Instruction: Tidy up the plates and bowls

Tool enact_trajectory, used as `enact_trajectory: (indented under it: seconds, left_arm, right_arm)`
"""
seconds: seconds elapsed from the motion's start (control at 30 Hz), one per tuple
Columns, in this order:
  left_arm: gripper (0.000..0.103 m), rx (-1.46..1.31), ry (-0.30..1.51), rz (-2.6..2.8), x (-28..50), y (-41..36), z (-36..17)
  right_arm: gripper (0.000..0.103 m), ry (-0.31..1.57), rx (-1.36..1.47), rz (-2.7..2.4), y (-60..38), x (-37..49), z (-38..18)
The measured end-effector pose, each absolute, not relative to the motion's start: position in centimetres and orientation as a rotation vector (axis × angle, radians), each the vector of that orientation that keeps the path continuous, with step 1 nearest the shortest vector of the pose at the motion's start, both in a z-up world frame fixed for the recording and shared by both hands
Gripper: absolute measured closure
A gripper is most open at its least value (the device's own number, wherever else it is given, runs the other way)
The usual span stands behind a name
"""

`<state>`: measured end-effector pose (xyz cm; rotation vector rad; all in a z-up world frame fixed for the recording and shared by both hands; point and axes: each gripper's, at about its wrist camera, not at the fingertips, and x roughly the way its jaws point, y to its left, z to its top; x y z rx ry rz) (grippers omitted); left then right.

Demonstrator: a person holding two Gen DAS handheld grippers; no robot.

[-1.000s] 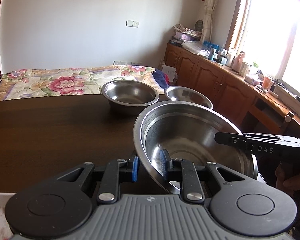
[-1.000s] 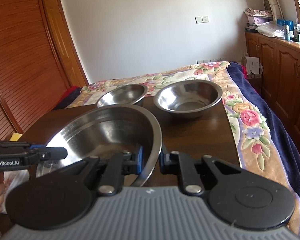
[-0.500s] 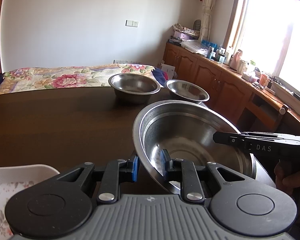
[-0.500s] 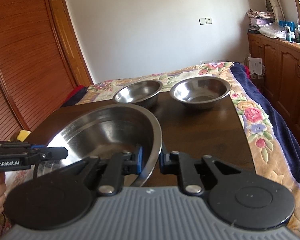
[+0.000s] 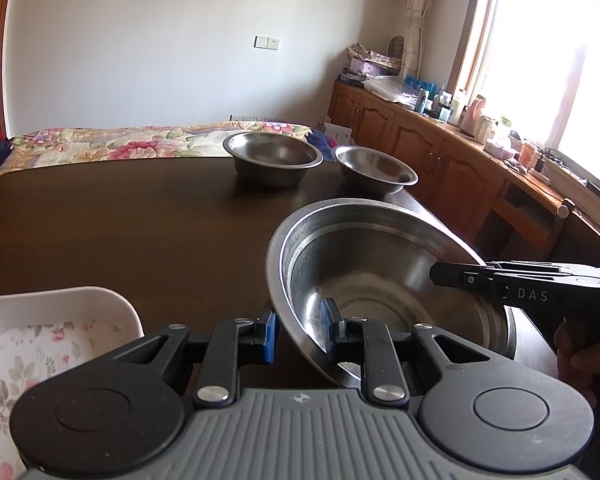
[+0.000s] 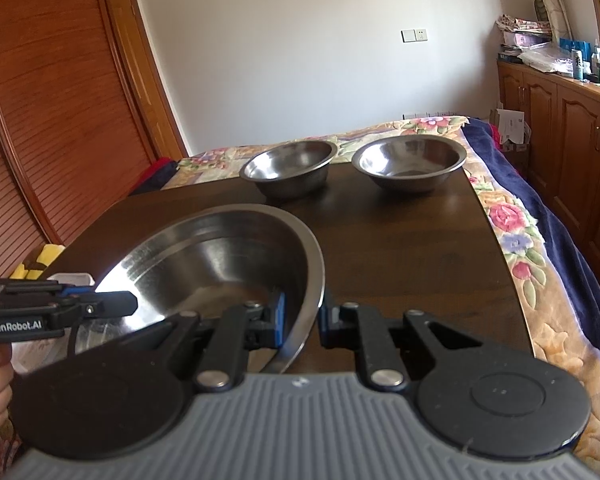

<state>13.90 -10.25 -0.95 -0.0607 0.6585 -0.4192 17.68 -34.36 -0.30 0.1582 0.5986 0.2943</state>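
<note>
A large steel bowl (image 5: 388, 276) is held by both grippers above the dark wooden table (image 5: 120, 216). My left gripper (image 5: 298, 336) is shut on its left rim. My right gripper (image 6: 302, 322) is shut on its right rim; the bowl also shows in the right wrist view (image 6: 220, 264). Two smaller steel bowls stand side by side at the table's far edge: one (image 5: 272, 158) on the left, one (image 5: 374, 168) on the right. They also show in the right wrist view (image 6: 288, 166) (image 6: 410, 162). A white floral dish (image 5: 48, 336) lies near the left front.
A bed with a floral cover (image 6: 512, 216) runs along the table's far and right sides. Wooden cabinets (image 5: 420, 148) with clutter line the window wall. A wooden sliding door (image 6: 40, 120) stands at the left.
Both grippers have pulled back towards me with the large bowl. The two small bowls look farther off. The white floral dish has come into the left wrist view.
</note>
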Motion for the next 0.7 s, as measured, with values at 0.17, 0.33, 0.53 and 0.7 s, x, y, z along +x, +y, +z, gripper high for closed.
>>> enact_trajectory:
  seconds: [0.17, 0.33, 0.53, 0.7]
  left_arm:
    - [0.079, -0.059, 0.663, -0.42, 13.6, -10.2, -1.1]
    - [0.079, -0.054, 0.675, -0.425, 13.2, -10.2, -1.6]
    - [0.079, -0.045, 0.672, -0.43, 12.9, -10.4, -1.8]
    - [0.078, -0.039, 0.667, -0.435, 12.9, -10.5, -1.7]
  right_arm:
    - [0.085, 0.6, 0.149, 0.295, -34.2, 17.3, -0.4]
    - [0.085, 0.596, 0.138, 0.294, -34.1, 16.9, -0.3]
    - [0.085, 0.606, 0.14, 0.296, -34.2, 16.5, -0.7]
    - [0.084, 0.607, 0.135, 0.295, -34.1, 16.5, -0.8]
